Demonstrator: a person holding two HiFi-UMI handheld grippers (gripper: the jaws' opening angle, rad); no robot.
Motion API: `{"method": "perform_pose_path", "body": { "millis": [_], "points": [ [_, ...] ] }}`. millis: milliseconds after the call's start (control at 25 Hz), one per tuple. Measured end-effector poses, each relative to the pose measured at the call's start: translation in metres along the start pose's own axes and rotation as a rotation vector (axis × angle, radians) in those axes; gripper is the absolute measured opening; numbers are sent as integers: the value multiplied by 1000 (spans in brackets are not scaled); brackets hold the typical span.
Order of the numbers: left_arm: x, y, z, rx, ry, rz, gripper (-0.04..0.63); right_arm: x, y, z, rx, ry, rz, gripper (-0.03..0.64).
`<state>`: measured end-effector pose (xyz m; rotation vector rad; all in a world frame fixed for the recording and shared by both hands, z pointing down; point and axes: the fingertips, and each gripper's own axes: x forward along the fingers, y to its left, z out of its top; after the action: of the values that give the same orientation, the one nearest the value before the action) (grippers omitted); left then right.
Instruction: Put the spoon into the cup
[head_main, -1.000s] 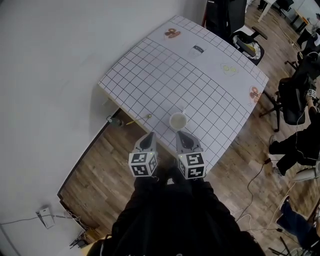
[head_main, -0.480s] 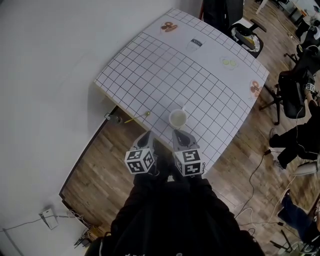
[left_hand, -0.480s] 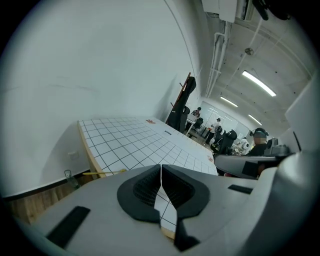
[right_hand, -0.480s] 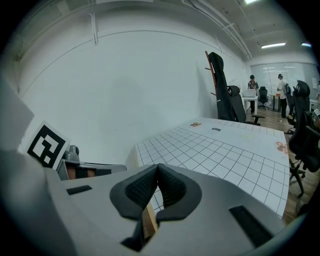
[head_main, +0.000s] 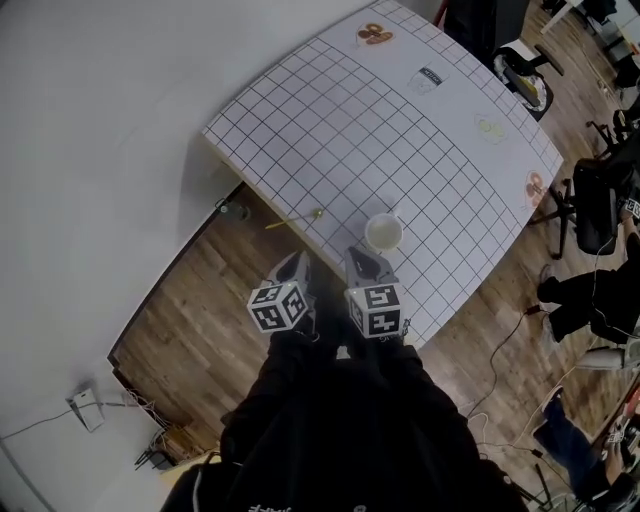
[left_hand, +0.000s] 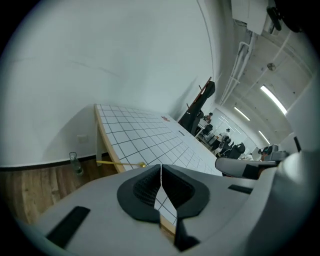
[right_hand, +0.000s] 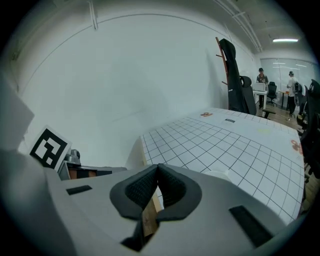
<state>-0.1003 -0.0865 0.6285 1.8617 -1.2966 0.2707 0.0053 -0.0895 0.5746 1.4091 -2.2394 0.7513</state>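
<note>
1. Closest in, my left gripper (left_hand: 161, 167) has its jaws pressed together with nothing between them. It sits short of the near edge of the tabletop (head_main: 400, 130), above the wooden floor (head_main: 190, 340).
2. My right gripper (right_hand: 158, 167), just beside the left one, is also closed and empty, and it points down toward that same edge.
3. Just ahead of the left gripper and slightly to its left, the spoon (head_main: 295, 219) lies flat at the tabletop edge. Its bowl rests on the grid, and its yellow handle appears to stick out past the edge over the floor.
4. Ahead of the right gripper the cup (head_main: 384, 232) stands upright. It is near the spoon's bowl but clear of it, and it looks empty.
5. I judge this to be the approach step, since nothing has been picked up yet.
6. Next I would open the left gripper, bring it down around the overhanging handle and close across it.
7. After that I would carry the spoon right to the cup and lower it in, perhaps steadying the cup with the right gripper.
</note>
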Motion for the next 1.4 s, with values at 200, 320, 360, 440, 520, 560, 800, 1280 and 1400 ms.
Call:
{"method": "perform_pose_path", "body": {
  "millis": [200, 320, 360, 440, 520, 560, 800, 1280, 1400],
  "points": [
    [5, 49, 0, -122, -16, 43, 37, 44, 23, -11, -37, 73, 50, 21],
    [16, 78, 5, -161, -21, 59, 37, 75, 36, -13, -57, 97, 71, 21],
    [20, 87, 7, -174, -23, 63, 37, 85, 39, -14, -63, 105, 76, 21],
    [28, 104, 7, -206, -27, 72, 37, 103, 44, -16, -72, 122, 86, 21],
    [32, 117, 2, -244, -23, 85, 37, 116, 48, -22, -76, 149, 97, 21],
    [34, 122, -2, -270, -19, 92, 37, 120, 49, -26, -79, 166, 102, 21],
    [49, 155, -17, -415, -23, 103, 37, 151, 51, -43, -86, 232, 110, 21],
    [86, 190, -17, -600, -76, 44, 38, 198, 42, -50, -52, 261, 91, 21],
    [90, 194, -20, -672, -98, 14, 52, 204, 42, -51, -57, 268, 95, 21]
  ]
}}
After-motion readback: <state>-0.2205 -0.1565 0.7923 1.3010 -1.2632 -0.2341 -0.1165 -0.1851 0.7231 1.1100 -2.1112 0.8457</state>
